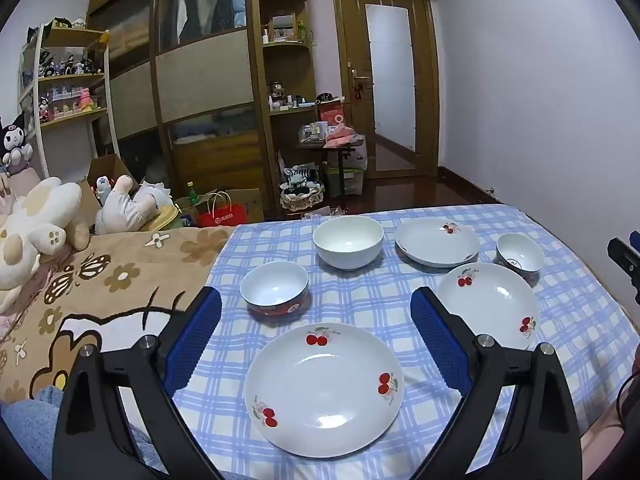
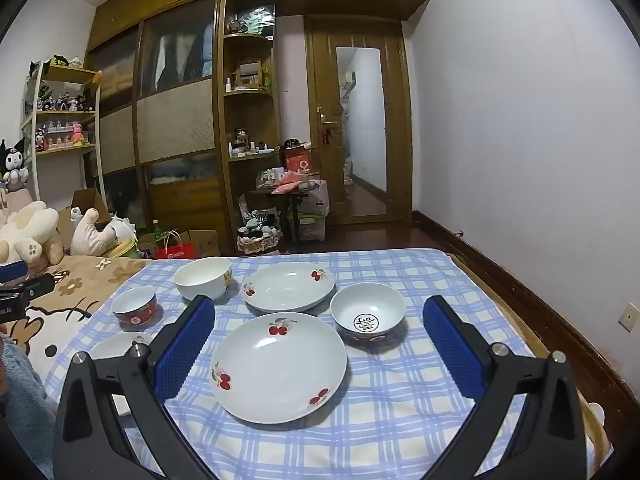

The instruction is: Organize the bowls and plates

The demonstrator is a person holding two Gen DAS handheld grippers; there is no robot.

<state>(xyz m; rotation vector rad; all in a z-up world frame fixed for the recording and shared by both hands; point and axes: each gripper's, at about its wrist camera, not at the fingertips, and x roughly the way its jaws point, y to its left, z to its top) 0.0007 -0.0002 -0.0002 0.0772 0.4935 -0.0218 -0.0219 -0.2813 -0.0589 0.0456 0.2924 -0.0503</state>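
Three white plates with cherry prints and three bowls lie spread on a blue checked cloth. In the left wrist view, one cherry plate lies just below my open left gripper. A red-banded bowl sits ahead to the left and a large white bowl further back. In the right wrist view, my open right gripper hovers over another cherry plate. A bowl with a black mark inside and the third plate sit beyond it. Both grippers hold nothing.
The cloth covers a bed with a brown flowered blanket and plush toys to the left. The right gripper's tip shows at the right edge of the left wrist view. A wall runs close along the right side.
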